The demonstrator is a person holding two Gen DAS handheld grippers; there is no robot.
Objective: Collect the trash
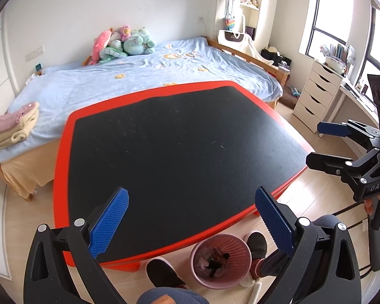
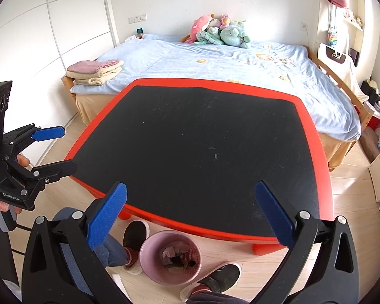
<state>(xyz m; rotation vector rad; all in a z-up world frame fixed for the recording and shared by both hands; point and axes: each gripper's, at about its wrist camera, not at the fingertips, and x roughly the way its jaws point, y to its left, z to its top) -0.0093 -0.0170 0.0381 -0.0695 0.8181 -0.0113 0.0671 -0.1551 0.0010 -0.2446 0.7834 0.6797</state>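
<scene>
On the pale wood floor (image 1: 304, 185), between the person's two dark slippers (image 2: 135, 233), stands a pink ribbed wastebasket (image 1: 221, 263). Crumpled trash (image 2: 177, 255) lies inside it: pale tissue-like scraps and some darker pieces too small to identify.

Above the basket, two handheld claws hover side by side, both pointing forward over the near edge of the tabletop. The left claw (image 1: 190, 224) has its blue textured pads spread wide apart, with nothing between them. The right claw (image 2: 190, 215) is likewise spread wide and holds nothing. Each claw shows at the edge of the other's camera, gripped by a hand, its jaws parted.

Just beyond the basket is a low tabletop (image 1: 63, 167) with a bright red rim and a black matte surface (image 2: 202, 136) that shows faint dust specks and a small pale mark near the middle.

Behind the tabletop stretches a bed (image 2: 215, 58) with a light blue cover. Folded towels (image 2: 96, 72), pink on cream, sit at one corner. A heap of plush toys (image 1: 124, 43) in pink and mint green rests against the white wall. Farther right stands a white drawer unit (image 1: 316, 93) beneath a bright window (image 1: 329, 15).
</scene>
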